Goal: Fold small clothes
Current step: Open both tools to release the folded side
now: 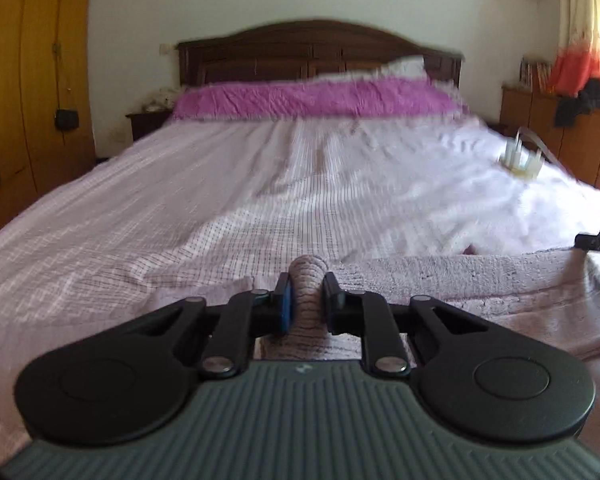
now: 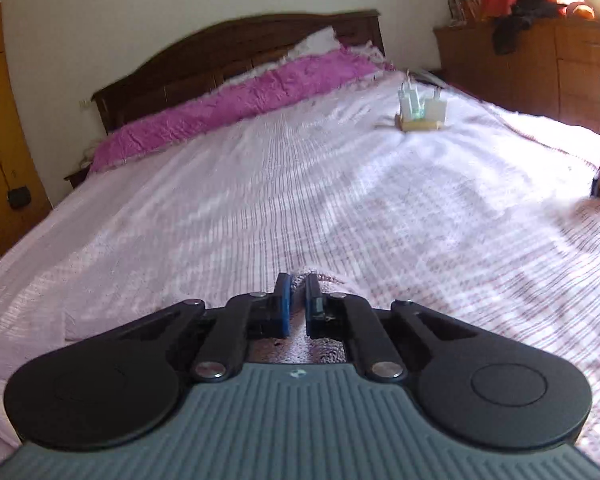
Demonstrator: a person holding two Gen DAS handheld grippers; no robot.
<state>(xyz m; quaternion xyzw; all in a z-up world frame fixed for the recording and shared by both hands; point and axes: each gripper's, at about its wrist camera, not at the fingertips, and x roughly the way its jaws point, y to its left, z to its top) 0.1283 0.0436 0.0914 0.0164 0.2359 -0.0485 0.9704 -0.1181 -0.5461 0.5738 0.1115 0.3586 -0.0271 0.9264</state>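
A small pale pink fleece garment [image 1: 480,284] lies on the near part of the bed, stretching to the right in the left wrist view. My left gripper [image 1: 307,280] is shut on a bunched fold of it that sticks up between the blue pads. The black tip of the right gripper [image 1: 598,240] touches the garment's far right corner. In the right wrist view my right gripper [image 2: 298,282] is shut, with a thin edge of the pink garment [image 2: 300,350] pinched between its pads. Most of the garment is hidden under the gripper body there.
The bed's lilac checked sheet [image 1: 220,200] runs back to a magenta pillow cover [image 1: 312,98] and a dark headboard [image 1: 320,46]. Several white plugs on a small block [image 2: 420,110] stand at the bed's right. A wardrobe [image 1: 32,80] is left, a dresser [image 2: 540,64] right.
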